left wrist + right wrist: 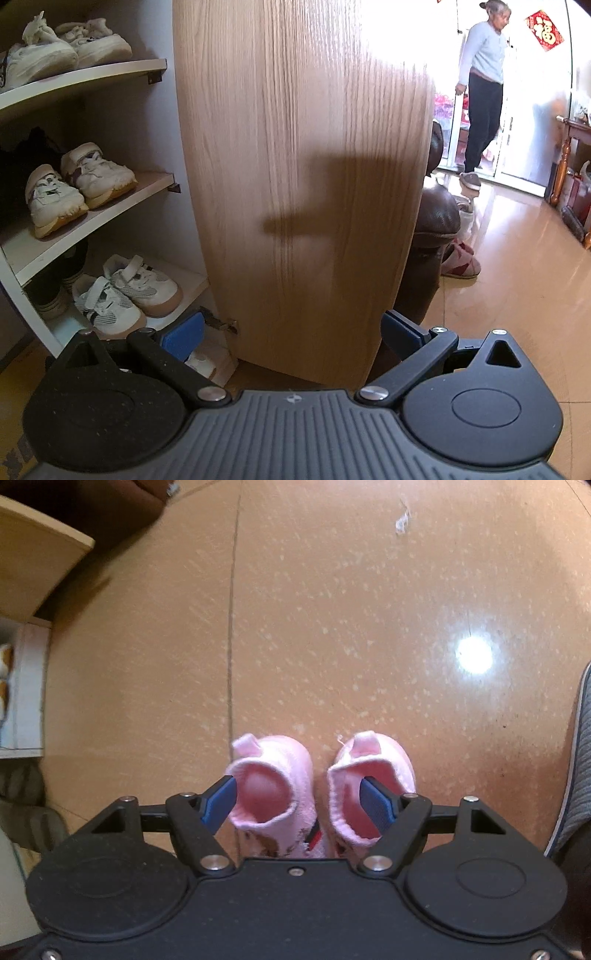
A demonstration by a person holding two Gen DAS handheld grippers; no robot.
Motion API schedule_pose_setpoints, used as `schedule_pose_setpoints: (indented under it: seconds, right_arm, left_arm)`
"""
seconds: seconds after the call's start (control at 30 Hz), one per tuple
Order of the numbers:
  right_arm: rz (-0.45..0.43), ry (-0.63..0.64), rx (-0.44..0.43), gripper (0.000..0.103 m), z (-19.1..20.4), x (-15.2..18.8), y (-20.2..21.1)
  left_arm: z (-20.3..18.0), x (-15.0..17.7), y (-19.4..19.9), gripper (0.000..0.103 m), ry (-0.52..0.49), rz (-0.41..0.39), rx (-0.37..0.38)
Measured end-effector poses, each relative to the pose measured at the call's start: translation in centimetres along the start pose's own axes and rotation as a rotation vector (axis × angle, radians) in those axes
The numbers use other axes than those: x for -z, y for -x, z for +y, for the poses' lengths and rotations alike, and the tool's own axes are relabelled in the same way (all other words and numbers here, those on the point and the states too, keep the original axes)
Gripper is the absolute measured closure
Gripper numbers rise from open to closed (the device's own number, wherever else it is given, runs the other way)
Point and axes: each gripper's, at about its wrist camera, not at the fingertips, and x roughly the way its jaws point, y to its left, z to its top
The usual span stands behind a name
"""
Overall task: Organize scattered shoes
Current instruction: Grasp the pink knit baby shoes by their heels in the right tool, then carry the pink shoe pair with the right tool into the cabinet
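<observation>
Most of the sorting looks done: inside the open shoe cabinet (92, 155), three shelves each carry a neat pair of pale sneakers, the lowest pair (122, 291) sitting just inside the wooden door (295, 166). What is left, by my reckoning, is the pair of pink baby shoes (317, 786) out on the floor (332, 609), away from the cabinet, plus a reddish slipper (461, 262) on the floor beyond the door.

The right tool (301, 801) hangs over the pink pair, one pad outside the left shoe and the other dipped inside the right one; its jaws stand wide and I cannot say the pads are squeezing yet. The left tool (291, 332) is spread wide and empty, straddling the door's lower edge.

Only the left view shows the shelves, the slipper and a person (484, 88) by the bright doorway; only the right view shows the pink shoes.
</observation>
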Motion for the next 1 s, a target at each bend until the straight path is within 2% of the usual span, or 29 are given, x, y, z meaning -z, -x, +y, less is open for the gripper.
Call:
schedule_pose_setpoints:
  seconds: [0.07, 0.13, 0.2, 0.37, 0.43, 0.53, 0.6, 0.7, 0.8, 1.0]
  right_arm:
    - [-0.005, -0.003, 0.028, 0.029, -0.1, 0.2, -0.4]
    - [0.000, 0.002, 0.048, 0.044, -0.2, 0.2, -0.8]
    - [0.009, 0.012, 0.066, 0.051, -0.2, 0.3, -1.2]
    - [0.010, 0.048, 0.079, 0.055, 0.5, 0.5, -1.3]
    - [0.004, 0.056, 0.079, 0.066, 0.5, 0.4, -1.4]
    - [0.016, 0.054, 0.066, 0.075, -0.2, -0.1, -2.1]
    - [0.022, 0.060, 0.061, 0.077, -0.3, -0.2, -2.3]
    - [0.015, 0.074, 0.049, 0.088, -0.2, -0.4, -2.5]
    - [-0.009, 0.096, 0.027, 0.091, 0.1, -0.2, -1.8]
    - [-0.101, 0.134, -0.068, 0.094, 1.2, -1.1, 1.4]
  left_arm:
    - [-0.1, 0.1, -0.1, 0.001, -0.015, 0.005, -0.009]
    - [-0.1, 0.2, -0.3, 0.001, -0.034, 0.011, -0.020]
    - [-0.2, 0.2, -0.4, 0.001, -0.045, 0.013, -0.025]
    - [-0.4, 0.1, -0.4, 0.001, -0.065, 0.008, -0.030]
    - [-0.4, 0.1, -0.4, 0.001, -0.073, 0.007, -0.030]
    - [-0.3, 0.1, -0.3, 0.001, -0.073, 0.005, -0.030]
    - [-0.1, 0.1, -0.1, 0.001, -0.067, -0.001, -0.030]
    - [0.1, 0.1, 0.0, 0.001, -0.062, -0.005, -0.029]
    - [0.2, 0.1, 0.1, 0.001, -0.052, -0.007, -0.028]
    - [0.3, 0.0, 0.4, 0.001, -0.027, -0.016, -0.019]
